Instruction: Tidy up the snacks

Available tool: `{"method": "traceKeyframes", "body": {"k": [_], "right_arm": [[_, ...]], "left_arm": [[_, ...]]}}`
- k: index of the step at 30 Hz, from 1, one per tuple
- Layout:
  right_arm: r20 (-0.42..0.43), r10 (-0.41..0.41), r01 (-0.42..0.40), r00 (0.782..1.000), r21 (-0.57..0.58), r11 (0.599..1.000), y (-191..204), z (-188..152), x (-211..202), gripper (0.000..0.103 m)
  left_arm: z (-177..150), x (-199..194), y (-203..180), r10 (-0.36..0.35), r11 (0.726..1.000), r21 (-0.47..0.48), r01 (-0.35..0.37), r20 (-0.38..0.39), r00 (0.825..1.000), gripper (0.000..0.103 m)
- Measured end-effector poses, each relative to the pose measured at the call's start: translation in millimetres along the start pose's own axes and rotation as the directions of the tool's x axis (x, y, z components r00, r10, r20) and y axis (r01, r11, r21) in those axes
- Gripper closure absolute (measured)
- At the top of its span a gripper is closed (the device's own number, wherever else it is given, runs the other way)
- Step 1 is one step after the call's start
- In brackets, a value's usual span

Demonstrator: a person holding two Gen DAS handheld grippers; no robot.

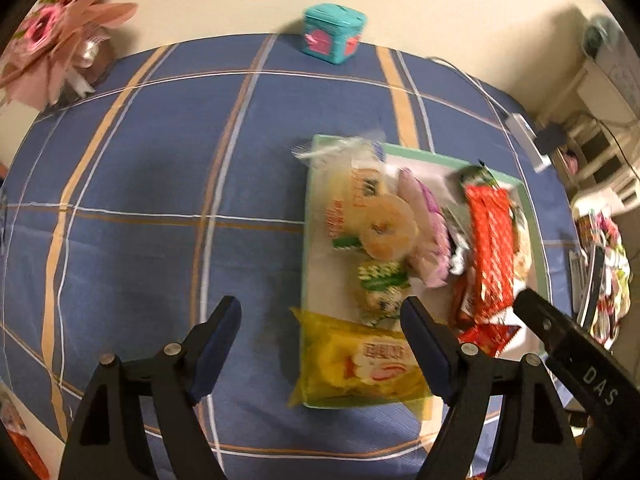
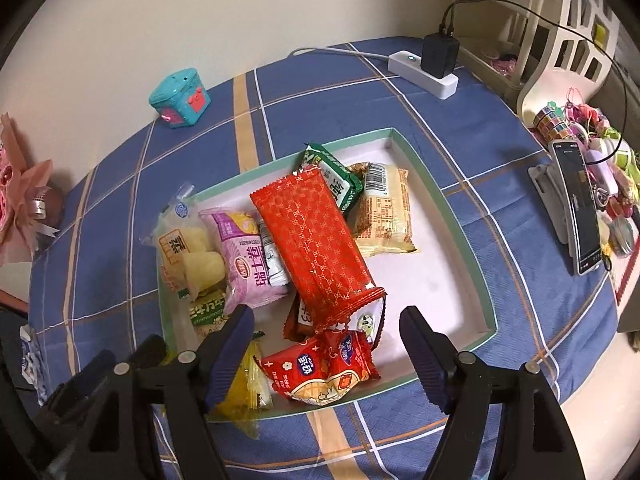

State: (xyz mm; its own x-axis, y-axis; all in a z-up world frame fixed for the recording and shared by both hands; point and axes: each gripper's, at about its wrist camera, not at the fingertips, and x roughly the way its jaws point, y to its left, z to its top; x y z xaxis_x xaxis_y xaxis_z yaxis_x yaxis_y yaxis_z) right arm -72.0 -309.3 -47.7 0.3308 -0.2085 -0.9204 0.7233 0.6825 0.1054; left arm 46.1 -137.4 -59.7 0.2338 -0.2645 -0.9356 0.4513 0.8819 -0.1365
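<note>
Crinkly foil packets (image 2: 320,248) fill shallow rectangular tray (image 2: 460,216); both tools (image 1: 320,344) (image 2: 326,352) gape, empty.

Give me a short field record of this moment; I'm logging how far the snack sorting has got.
surface: blue checked tablecloth
container: shallow green-rimmed tray, white inside
in tray: long red packet lying on top of the pile, pink packet, green packet, cream packet, small red packet
at tray edge: yellow packet, overhanging the rim
left gripper: open, fingers empty, beside the tray
right gripper: open, empty, above the small red packet
elsewhere: teal box, power strip, phone on stand
</note>
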Motion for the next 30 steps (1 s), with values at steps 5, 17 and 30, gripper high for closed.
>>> {"method": "traceKeyframes", "body": {"k": [5, 17, 30], "right_arm": [[0.001, 0.004, -0.004, 1.000, -0.019, 1.000, 4.9, -1.3, -0.9, 0.025], [0.002, 0.011, -0.011, 1.000, -0.069, 0.998, 18.7, -3.6, -3.3, 0.011], [0.026, 0.003, 0.000, 1.000, -0.105, 0.994, 26.3, -5.0, -5.2, 0.000]], "left_arm": [[3.7, -5.2, 20.0, 0.038, 0.998, -0.054, -0.037, 0.023, 0.999, 0.021], [8.5, -8.5, 50.7, 0.100, 0.987, -0.128, -0.094, 0.039, 0.994, 0.015], [8.4, -9.2, 50.3, 0.145, 0.985, -0.099, -0.138, 0.070, 0.987, 0.001]]}}
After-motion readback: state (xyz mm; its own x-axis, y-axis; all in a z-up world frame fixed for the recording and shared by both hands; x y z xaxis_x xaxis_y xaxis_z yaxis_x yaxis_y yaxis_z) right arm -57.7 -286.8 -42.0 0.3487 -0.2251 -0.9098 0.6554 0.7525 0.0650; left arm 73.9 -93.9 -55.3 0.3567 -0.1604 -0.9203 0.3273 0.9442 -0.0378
